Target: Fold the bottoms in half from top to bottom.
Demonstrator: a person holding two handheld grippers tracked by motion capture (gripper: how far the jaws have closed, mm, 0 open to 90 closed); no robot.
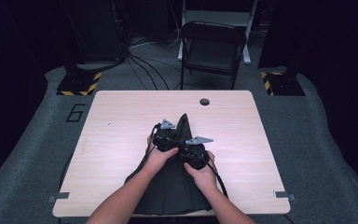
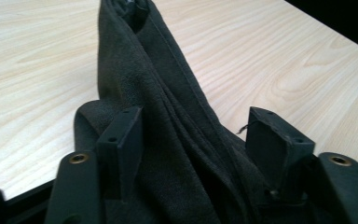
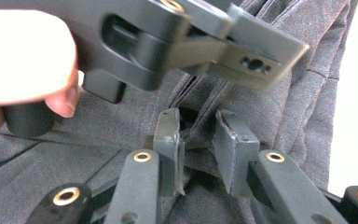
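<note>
While dark cloth (image 2: pixel 168 140) bunches between wide left gripper (image 2: pixel 196 140) fingers, right gripper (image 3: pixel 198 135) pinches fold; left gripper body crowds its 12 o'clock; bare table (image 1: pixel 121 121) around.

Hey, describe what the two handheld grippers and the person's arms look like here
Both the left gripper and the right gripper are black, each topped with a grey three-cornered plate, and a black cable trails from each. Their jaws are flat black pads on arms with brass-coloured rivets. The person's forearms are bare, with no sleeves showing.
</note>
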